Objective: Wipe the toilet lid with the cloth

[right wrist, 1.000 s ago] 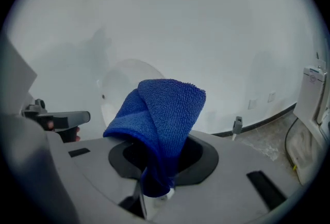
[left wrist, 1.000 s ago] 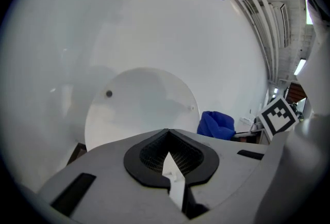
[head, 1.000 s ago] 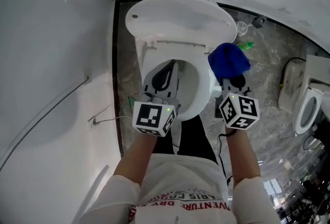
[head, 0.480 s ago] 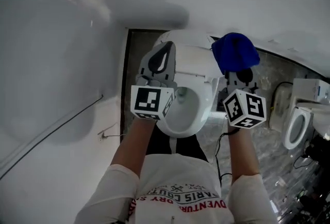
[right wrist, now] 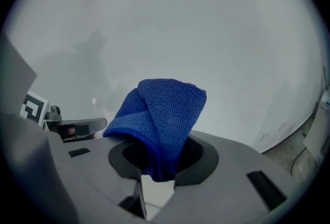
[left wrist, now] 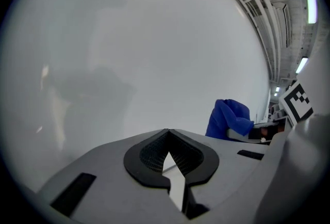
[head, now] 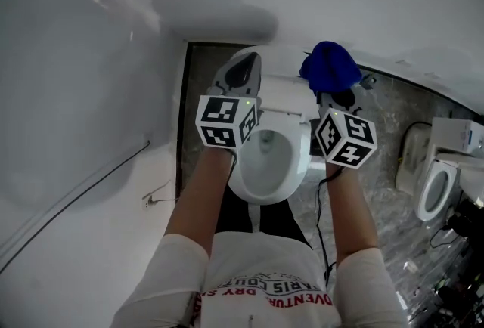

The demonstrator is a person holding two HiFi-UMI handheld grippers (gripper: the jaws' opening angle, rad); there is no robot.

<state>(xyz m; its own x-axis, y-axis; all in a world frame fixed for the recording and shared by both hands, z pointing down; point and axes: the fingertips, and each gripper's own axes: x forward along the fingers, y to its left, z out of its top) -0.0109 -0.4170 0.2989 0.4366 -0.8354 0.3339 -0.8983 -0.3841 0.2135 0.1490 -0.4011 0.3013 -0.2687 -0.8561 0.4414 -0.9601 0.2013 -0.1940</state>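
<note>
The white toilet (head: 266,162) stands below me in the head view, bowl open, its raised lid (head: 284,86) showing between the two grippers. My left gripper (head: 240,71) is shut with nothing in it, held up at the lid's left side; in the left gripper view its tips (left wrist: 167,132) meet in front of the white wall. My right gripper (head: 336,98) is shut on a folded blue cloth (head: 328,67), at the lid's right side. In the right gripper view the cloth (right wrist: 164,117) sticks up out of the jaws and faces the pale wall. The cloth (left wrist: 230,117) also shows in the left gripper view.
A white wall (head: 83,92) fills the left and the top, with a thin cable (head: 91,177) running along it. A dark floor strip (head: 198,81) lies left of the toilet. A second toilet (head: 432,184) stands on the marbled floor at the right.
Both grippers have risen from beside the bowl to the raised lid near the wall. The cloth stays in the right gripper. My head view has tilted.
</note>
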